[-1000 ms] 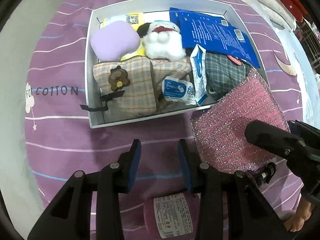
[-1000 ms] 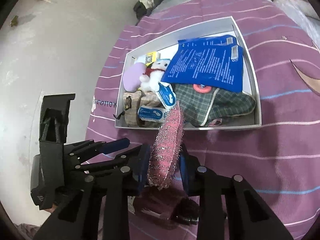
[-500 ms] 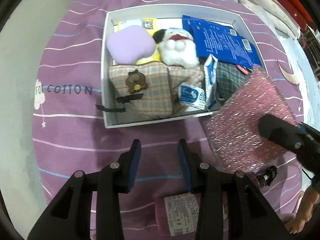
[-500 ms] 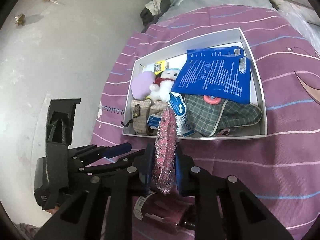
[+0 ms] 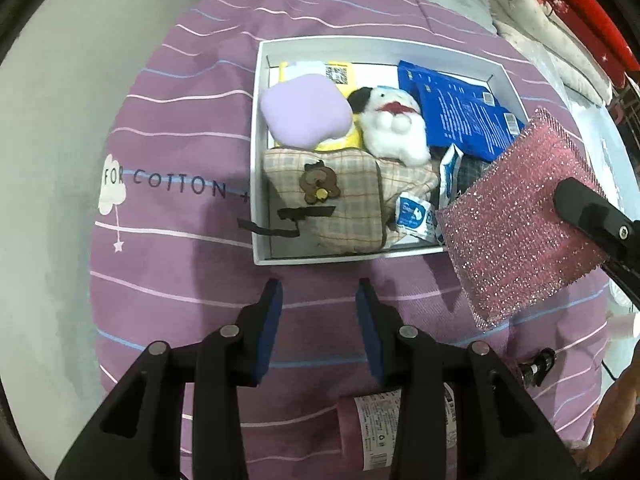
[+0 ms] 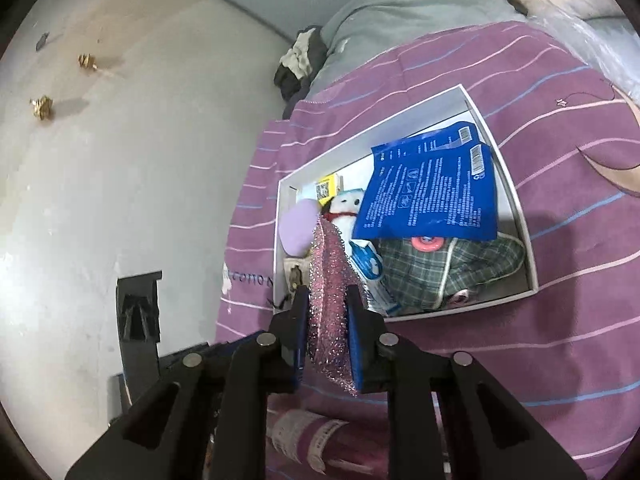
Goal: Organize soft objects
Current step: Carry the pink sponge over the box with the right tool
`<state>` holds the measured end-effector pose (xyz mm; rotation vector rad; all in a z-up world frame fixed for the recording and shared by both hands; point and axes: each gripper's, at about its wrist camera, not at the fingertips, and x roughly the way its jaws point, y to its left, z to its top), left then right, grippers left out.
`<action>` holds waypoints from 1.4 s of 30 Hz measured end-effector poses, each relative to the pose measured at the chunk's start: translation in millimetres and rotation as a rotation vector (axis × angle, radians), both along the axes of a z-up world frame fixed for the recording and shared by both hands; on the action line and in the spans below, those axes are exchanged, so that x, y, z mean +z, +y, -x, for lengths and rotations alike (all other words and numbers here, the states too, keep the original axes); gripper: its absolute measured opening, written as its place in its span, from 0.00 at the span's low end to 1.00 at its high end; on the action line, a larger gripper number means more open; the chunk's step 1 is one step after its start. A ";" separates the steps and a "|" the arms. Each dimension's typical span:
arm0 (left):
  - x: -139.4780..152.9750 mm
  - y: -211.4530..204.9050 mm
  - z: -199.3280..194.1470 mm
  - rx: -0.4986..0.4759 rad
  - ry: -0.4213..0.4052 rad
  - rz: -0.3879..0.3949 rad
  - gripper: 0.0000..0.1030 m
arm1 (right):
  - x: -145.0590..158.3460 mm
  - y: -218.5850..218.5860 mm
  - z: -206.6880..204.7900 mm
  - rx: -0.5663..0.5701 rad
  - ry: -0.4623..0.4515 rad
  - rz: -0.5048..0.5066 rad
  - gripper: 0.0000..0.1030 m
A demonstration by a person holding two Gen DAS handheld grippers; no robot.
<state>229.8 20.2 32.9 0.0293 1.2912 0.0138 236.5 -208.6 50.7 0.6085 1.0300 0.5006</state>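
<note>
The purple bedspread (image 5: 168, 264) reads "FOR COTTON"; print on the blue packets (image 5: 460, 116) and bottle label (image 5: 378, 428) is illegible

**Pink sponge held edge-on before the box**

The right gripper (image 6: 328, 332) has its jaws closing on a glittery pink sponge (image 6: 330, 280), pads pressing both faces. Beyond it, a white box (image 6: 516, 208) on the purple bedspread (image 6: 560, 360) holds a blue packet (image 6: 432, 196).

A box (image 5: 258, 184) lies on the bed cover (image 5: 168, 280), which lies on the bed. In the box, a cushion (image 5: 306, 114) fills the far left corner, with a plush toy (image 5: 394, 128) to its right and flat packets (image 5: 460, 112) toward the far right corner. A checked pouch (image 5: 340, 204) lies along the near edge. A bottle (image 5: 372, 432), perhaps lying flat, sits on the cover before the box. A scrubbing pad (image 5: 516, 220) overhangs the box's near right corner.
</note>
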 end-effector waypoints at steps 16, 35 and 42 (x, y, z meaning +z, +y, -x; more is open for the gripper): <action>21.4 -41.0 6.2 0.042 -0.211 -0.012 0.39 | 17.3 10.1 2.6 -0.056 -0.088 -0.028 0.15; 41.3 -51.9 7.1 0.073 -0.367 0.026 0.39 | 33.0 9.6 -2.8 -0.128 -0.190 -0.074 0.15; 42.3 -46.9 4.5 0.107 -0.395 0.050 0.39 | 36.9 12.0 -12.1 -0.163 -0.255 -0.067 0.15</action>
